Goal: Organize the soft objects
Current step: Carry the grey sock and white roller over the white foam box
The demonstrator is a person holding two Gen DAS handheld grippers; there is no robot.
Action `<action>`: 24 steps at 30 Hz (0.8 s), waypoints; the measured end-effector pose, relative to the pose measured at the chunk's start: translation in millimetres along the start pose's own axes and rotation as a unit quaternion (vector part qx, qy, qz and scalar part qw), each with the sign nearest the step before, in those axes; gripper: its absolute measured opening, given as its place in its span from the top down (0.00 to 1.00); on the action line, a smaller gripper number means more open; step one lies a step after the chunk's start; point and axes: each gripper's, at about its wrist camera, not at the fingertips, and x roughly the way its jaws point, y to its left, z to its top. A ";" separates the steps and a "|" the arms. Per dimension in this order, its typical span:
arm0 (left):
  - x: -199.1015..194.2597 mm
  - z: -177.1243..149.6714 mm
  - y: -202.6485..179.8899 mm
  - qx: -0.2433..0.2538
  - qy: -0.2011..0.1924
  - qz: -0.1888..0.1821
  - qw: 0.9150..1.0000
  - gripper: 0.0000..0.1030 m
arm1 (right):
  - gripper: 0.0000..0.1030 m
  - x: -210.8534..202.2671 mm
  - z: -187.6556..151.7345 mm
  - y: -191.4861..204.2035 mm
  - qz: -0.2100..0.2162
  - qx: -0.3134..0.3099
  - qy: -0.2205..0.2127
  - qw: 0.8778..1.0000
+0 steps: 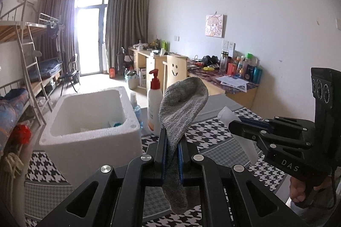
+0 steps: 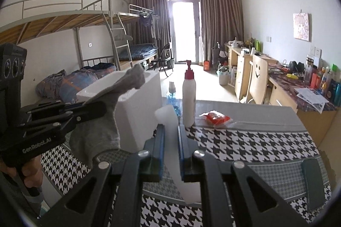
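Note:
In the left wrist view my left gripper (image 1: 172, 138) is shut on a grey sock (image 1: 183, 107), which stands up above the fingers and hangs limp below them. Left of it sits a white foam box (image 1: 89, 120), open at the top, with a few small items inside. My right gripper (image 1: 231, 125) enters from the right, shut on a white translucent tube (image 1: 245, 141). In the right wrist view the right gripper (image 2: 171, 127) clamps that tube (image 2: 168, 118), and the left gripper (image 2: 102, 106) holds the sock (image 2: 100, 131) in front of the foam box (image 2: 140, 112).
A white pump bottle (image 2: 189, 99) and a blue spray bottle (image 2: 172, 97) stand beside the box on the houndstooth tablecloth (image 2: 245, 146). A red packet (image 2: 215, 117) lies behind, and a dark flat case (image 2: 313, 184) at the right. Bunk beds, desks and a chair fill the room beyond.

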 end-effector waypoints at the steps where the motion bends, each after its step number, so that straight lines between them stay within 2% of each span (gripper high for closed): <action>1: 0.7 2.1 0.4 0.000 0.000 0.000 1.000 0.91 | 0.86 0.2 2.4 0.2 -0.002 -0.001 -0.001 1.000; 12: -0.1 19.3 0.0 0.008 -0.019 0.003 1.000 0.91 | 0.86 -0.9 26.1 1.5 -0.019 0.000 -0.021 1.000; 24: -2.8 40.3 8.7 0.013 -0.046 0.035 0.998 0.91 | 0.86 3.9 43.7 6.5 -0.019 -0.004 -0.037 0.999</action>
